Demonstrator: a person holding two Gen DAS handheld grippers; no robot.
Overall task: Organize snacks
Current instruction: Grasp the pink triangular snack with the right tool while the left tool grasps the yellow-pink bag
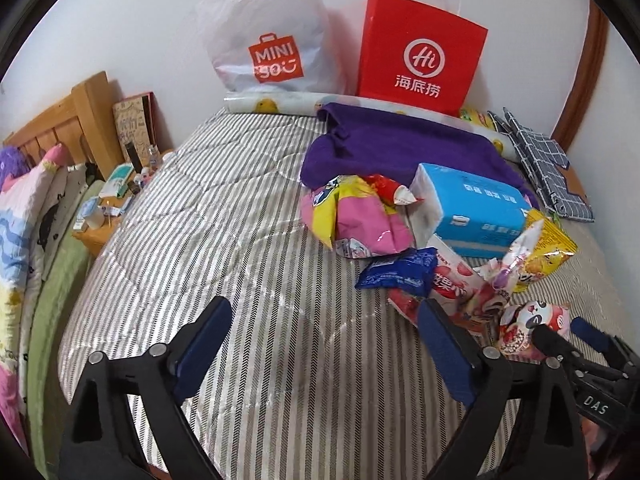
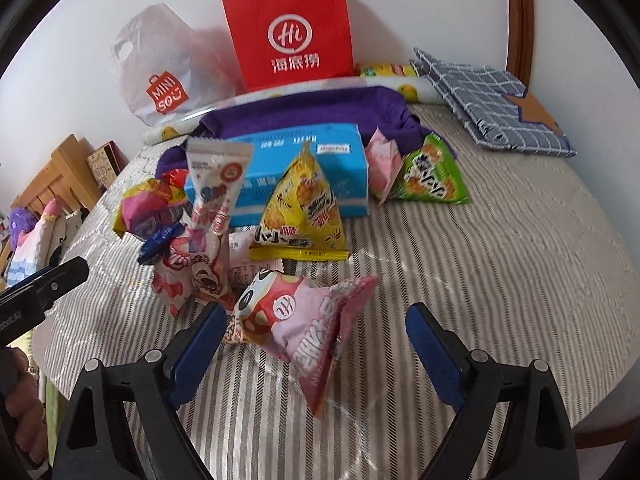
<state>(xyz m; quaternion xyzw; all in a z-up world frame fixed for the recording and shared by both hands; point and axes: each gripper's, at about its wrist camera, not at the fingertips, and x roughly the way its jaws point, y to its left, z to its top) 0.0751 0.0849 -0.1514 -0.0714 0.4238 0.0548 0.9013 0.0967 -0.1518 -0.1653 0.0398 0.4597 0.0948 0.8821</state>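
- Leftmost, the left gripper point(image 1: 324, 344) hovers over bare striped bed point(image 1: 200, 240), its jaws wide apart and holding nothing; it looks parked clear of the pile so the other hand can work.
- Next, the snacks sit heaped mid-bed: a pink-and-yellow bag point(image 2: 148, 208), a dark blue packet point(image 2: 160, 242) and a tall white-and-red pouch point(image 2: 214, 196) leaning upright against the blue tissue pack point(image 2: 280, 176).
- Then a yellow pyramid bag point(image 2: 300, 216) stands in front of that tissue pack, propped on its own wide base.
- Nearer, the pink panda bag point(image 2: 304, 320) lies between the spread jaws of the right gripper point(image 2: 316, 344), which has not closed on it; likely the next pick.
- Farther right, a green bag point(image 2: 434, 178) lies apart from the heap.
- Behind, a red paper bag point(image 2: 288, 36) stands open against the wall, probably the destination.
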